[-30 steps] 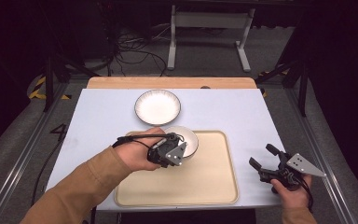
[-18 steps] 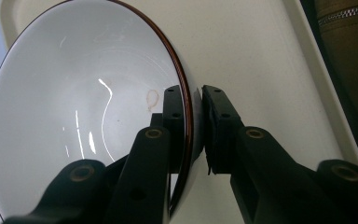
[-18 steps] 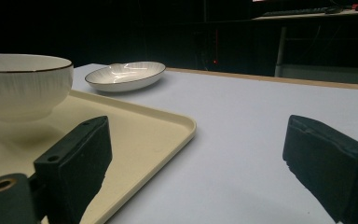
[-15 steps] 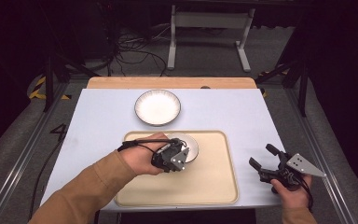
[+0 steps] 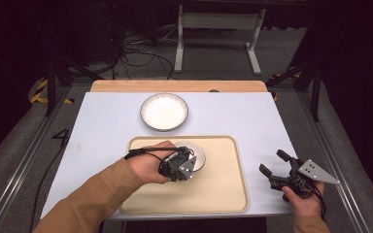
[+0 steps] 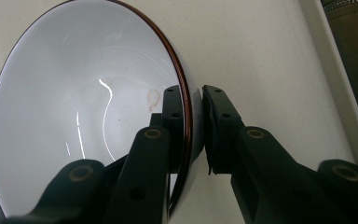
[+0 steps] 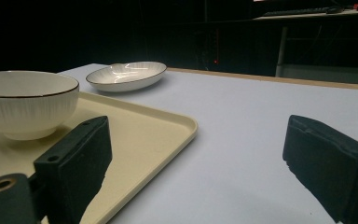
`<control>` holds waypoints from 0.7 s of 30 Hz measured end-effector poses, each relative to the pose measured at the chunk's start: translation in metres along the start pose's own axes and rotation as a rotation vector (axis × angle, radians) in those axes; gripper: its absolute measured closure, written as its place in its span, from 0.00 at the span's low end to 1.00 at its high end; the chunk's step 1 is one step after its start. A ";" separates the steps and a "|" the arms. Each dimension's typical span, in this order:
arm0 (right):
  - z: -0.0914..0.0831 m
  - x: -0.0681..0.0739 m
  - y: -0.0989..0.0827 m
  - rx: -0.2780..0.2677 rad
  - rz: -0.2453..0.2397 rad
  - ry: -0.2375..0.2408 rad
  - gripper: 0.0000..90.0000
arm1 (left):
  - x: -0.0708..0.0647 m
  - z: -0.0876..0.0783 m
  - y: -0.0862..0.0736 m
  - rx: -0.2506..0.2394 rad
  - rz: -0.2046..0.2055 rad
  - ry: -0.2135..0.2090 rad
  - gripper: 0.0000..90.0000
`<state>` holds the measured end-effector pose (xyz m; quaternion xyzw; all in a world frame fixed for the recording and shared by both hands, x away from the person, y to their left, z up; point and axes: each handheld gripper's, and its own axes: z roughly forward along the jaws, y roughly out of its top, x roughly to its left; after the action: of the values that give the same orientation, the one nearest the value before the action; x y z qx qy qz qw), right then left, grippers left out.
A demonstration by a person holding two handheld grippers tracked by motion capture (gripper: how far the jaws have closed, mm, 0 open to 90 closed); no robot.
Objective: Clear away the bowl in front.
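Bowl (image 5: 196,154) half hidden behind left claw (image 5: 190,167)

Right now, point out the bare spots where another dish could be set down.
On the tray, the near half and right side are bare; its far left is crowded by the bowl and the left claw shut on its rim. The table is bare right of the plate, and left of it too.

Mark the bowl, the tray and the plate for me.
bowl (image 7: 28,105), right gripper view, ribbed outer wall.
tray (image 5: 223,194), high view, bare floor right of centre.
plate (image 5: 164,111), high view, middle of its white inside.
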<state>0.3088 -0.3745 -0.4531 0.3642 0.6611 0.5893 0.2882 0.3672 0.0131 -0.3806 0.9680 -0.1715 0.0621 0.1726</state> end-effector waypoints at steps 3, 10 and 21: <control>0.000 0.000 0.000 0.003 -0.003 0.000 0.10 | -0.001 0.001 0.000 0.006 -0.010 0.001 0.89; -0.001 0.000 0.000 0.001 -0.002 -0.001 0.10 | -0.001 0.006 -0.001 0.013 -0.008 -0.010 0.89; -0.001 0.000 0.000 0.003 -0.004 -0.003 0.10 | -0.003 0.010 -0.003 0.016 -0.022 -0.036 0.91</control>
<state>0.3084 -0.3750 -0.4529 0.3642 0.6625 0.5870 0.2897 0.3663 0.0125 -0.3914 0.9721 -0.1635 0.0441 0.1626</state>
